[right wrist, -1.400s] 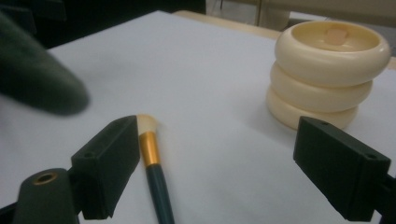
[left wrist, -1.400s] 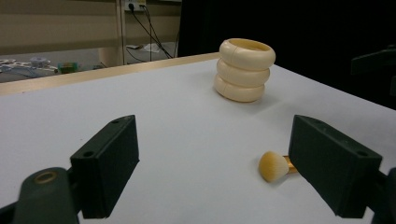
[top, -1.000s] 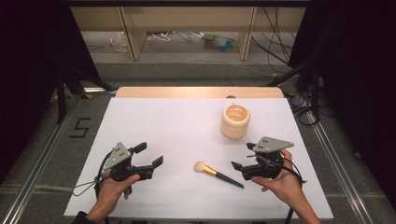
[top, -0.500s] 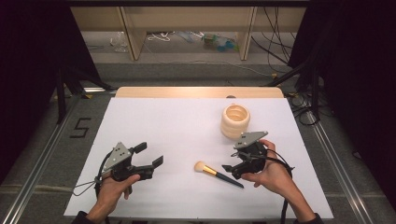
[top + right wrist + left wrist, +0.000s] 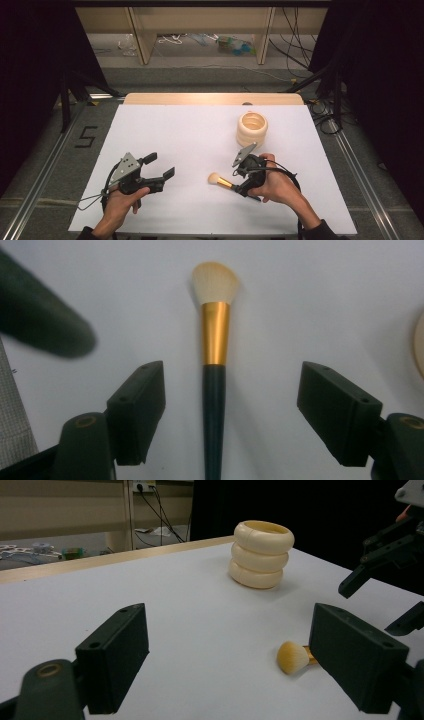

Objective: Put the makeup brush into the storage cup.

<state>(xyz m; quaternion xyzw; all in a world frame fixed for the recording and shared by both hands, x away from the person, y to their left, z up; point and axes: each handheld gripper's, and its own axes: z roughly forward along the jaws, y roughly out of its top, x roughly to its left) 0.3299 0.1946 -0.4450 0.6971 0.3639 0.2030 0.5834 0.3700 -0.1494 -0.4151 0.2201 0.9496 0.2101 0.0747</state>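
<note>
On the desk [image 5: 165,130] we see the brush [image 5: 225,181] lying near our edge, with the ringed holder [image 5: 252,128] behind it, right of centre.

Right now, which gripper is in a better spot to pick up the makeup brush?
The right gripper. It hangs right over the makeup brush, with the dark handle lined up between its open jaws, which have just been closing. The left gripper sits farther off to the side, open, aiming past the bristles.

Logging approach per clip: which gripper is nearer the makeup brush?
Right. The right gripper sits over the makeup brush, jaws open astride its handle. The left gripper waits apart, on the bristle side.
</note>
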